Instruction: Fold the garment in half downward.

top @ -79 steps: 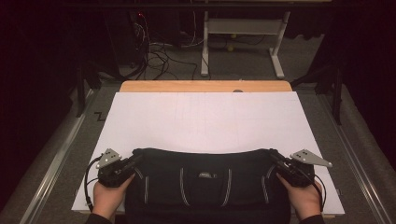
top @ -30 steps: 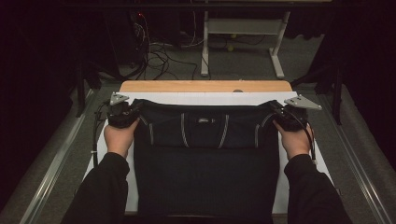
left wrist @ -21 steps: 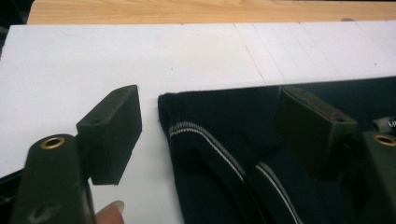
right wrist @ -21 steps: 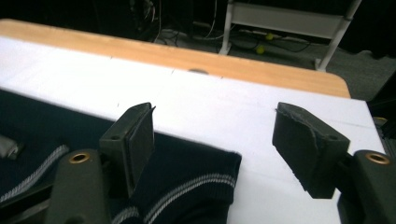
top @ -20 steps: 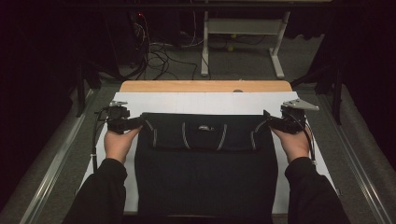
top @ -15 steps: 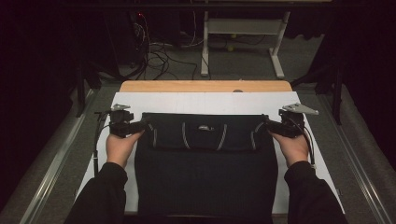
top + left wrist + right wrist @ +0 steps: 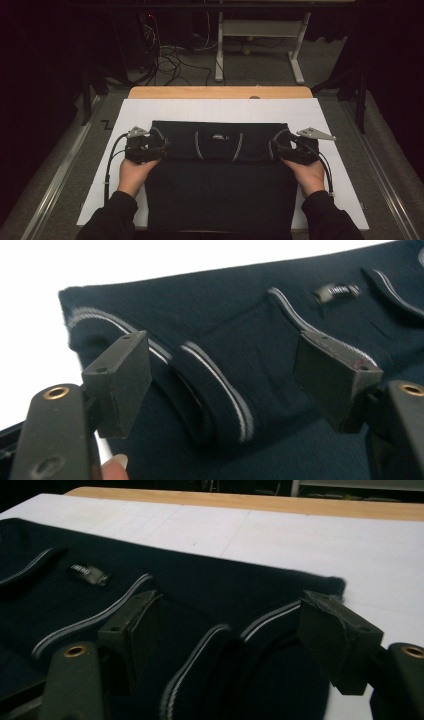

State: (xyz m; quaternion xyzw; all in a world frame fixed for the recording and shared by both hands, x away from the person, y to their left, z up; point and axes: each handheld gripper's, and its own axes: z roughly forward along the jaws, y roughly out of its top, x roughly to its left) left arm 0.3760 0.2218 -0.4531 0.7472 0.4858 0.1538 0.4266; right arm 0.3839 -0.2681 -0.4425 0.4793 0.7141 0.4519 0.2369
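A dark navy garment (image 7: 220, 165) with white-striped trim lies flat on the white sheet (image 7: 220, 107), its small label (image 7: 218, 136) near the far edge. My left gripper (image 7: 162, 147) is at the garment's left corner and my right gripper (image 7: 276, 146) at its right corner. Both have just been opening. In the left gripper view the left gripper (image 7: 225, 375) stands open over a striped fold of the garment (image 7: 240, 325), pads clear of it. In the right gripper view the right gripper (image 7: 232, 635) is open too, with striped cloth (image 7: 200, 585) between its jaws, untouched.
A wooden table edge (image 7: 220, 92) shows beyond the sheet. Behind it are floor cables (image 7: 170, 60) and a white table frame (image 7: 260, 45). Metal rails (image 7: 55, 180) run along both sides of the table. Bare sheet borders the garment left, right and far.
Both grippers carried the garment's corners to the far side, came down and back toward the person, then opened and let the cloth go; it now lies flat.
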